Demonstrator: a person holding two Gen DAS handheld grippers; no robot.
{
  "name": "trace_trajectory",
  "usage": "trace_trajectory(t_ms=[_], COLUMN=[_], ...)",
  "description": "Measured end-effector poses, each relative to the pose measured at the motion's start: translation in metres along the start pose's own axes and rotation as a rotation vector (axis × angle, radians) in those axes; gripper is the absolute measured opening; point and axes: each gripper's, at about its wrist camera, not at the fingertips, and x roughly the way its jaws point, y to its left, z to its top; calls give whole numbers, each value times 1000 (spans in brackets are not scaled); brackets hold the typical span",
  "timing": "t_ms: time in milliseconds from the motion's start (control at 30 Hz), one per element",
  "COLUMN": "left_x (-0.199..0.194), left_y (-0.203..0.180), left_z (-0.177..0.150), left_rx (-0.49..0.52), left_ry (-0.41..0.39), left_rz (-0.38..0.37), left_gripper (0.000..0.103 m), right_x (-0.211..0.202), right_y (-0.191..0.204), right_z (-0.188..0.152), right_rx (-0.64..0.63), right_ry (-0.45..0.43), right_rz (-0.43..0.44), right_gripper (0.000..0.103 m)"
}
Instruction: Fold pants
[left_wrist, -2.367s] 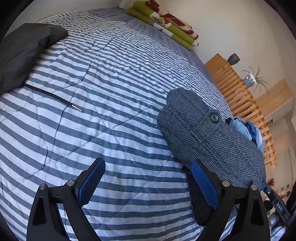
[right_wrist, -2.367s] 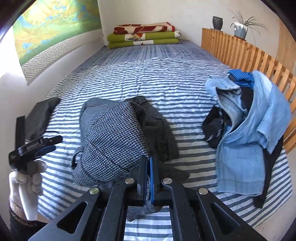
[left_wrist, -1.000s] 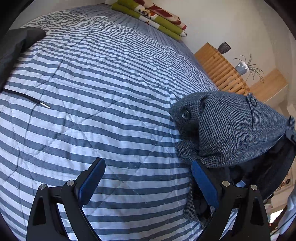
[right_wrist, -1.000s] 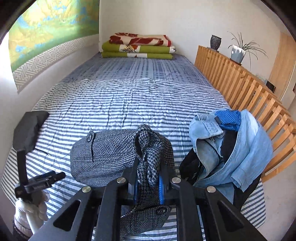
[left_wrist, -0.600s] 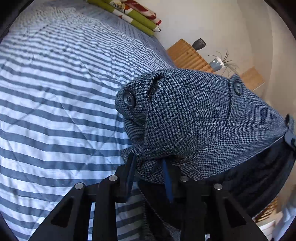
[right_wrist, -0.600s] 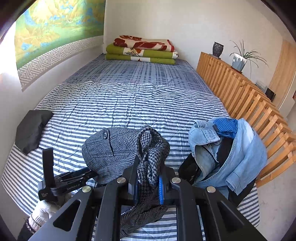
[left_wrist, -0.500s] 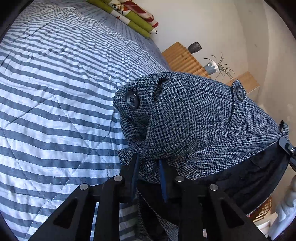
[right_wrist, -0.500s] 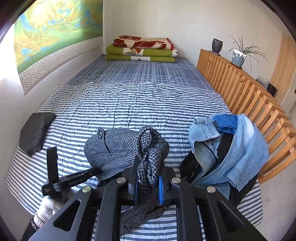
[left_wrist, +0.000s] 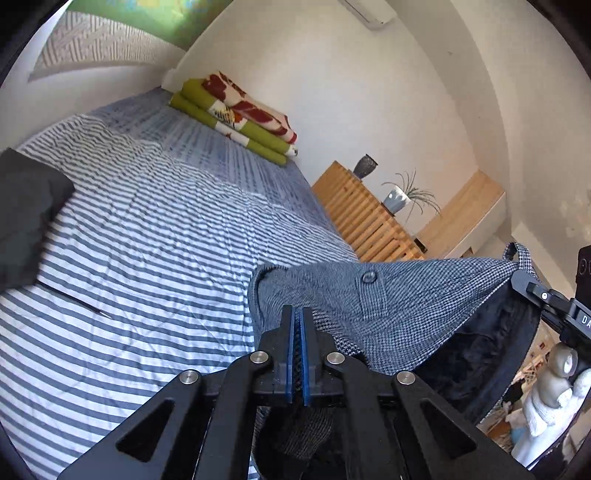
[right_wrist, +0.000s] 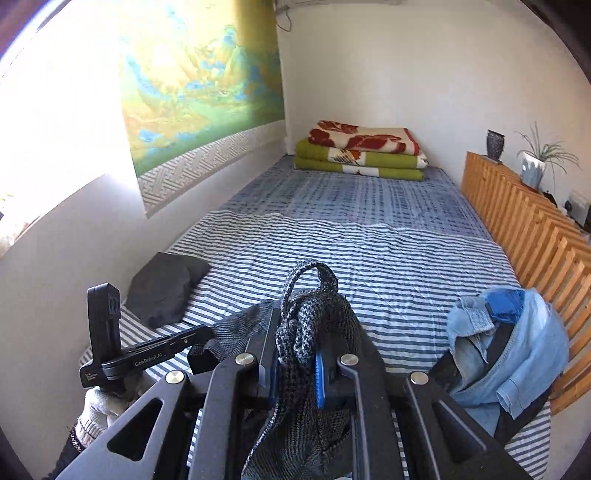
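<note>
The grey houndstooth pants hang in the air above the striped bed, stretched by the waistband between both grippers. My left gripper is shut on one end of the waistband, near a button flap. My right gripper is shut on a bunched part of the waistband with a belt loop sticking up. The dark lining shows inside the open waist. In the right wrist view the other gripper and its gloved hand sit low on the left.
A dark folded garment lies at the bed's left edge. A pile of denim clothes sits at the right, by the wooden slatted rail. Folded blankets are stacked at the far end. Pots stand on the rail.
Both grippers have lifted the pants off the bed and drawn the waistband out between them. The left gripper, open a second ago, has shut on the waistband.
</note>
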Motion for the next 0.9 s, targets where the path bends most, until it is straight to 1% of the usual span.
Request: trace_trajectory(t_ms=[67,167,233,267,300,333,367,400,467,500,533,600,633,667,733,800,833,900], left_x=[-39,-78,-94,-98,-102,-105,-106,-110,-103,-95,-86,-58,-45,-36,-23,-13,-9,-4], left_y=[0,8,23,31,39,46,51,56,62,62,60,45,39,31,15,-3,-13,-34], left_z=[11,18,14,6,-5,-17,-29,-46,-74,-84,-94,-116,-122,-127,-137,-145,-149,-161], left_rx=[30,38,16,7,3,7,9,8,-3,-1,13,52,61,64,76,124,151,223], left_ry=[-52,-82,-45,-21,-1,20,35,42,77,100,120,163,187,205,218,227,231,240], left_rz=[50,131,161,168,182,201,218,222,215,223,240,280,277,256,235,224,226,237], left_gripper=[0,0,0,3,8,28,52,57,61,61,61,61,61,61,61,62,64,66], right_x=[0,5,13,18,23,27,31,34,39,39,40,38,36,33,28,25,25,25], right_y=[26,65,88,95,98,97,93,87,71,61,53,35,26,19,5,-6,-11,-19], right_z=[6,13,14,13,11,9,5,0,-10,-14,-18,-25,-28,-30,-34,-39,-43,-49], right_rx=[-36,-66,-91,-98,-88,-72,-56,-42,-17,-3,6,27,38,46,62,70,74,84], right_ry=[-16,-10,-4,0,7,18,30,41,55,60,67,76,77,76,71,76,80,86], right_rz=[44,149,173,178,194,212,224,227,211,199,189,172,164,155,138,130,125,121], right_gripper=[12,12,12,12,12,12,12,12,12,12,12,12,12,12,12,12,12,12])
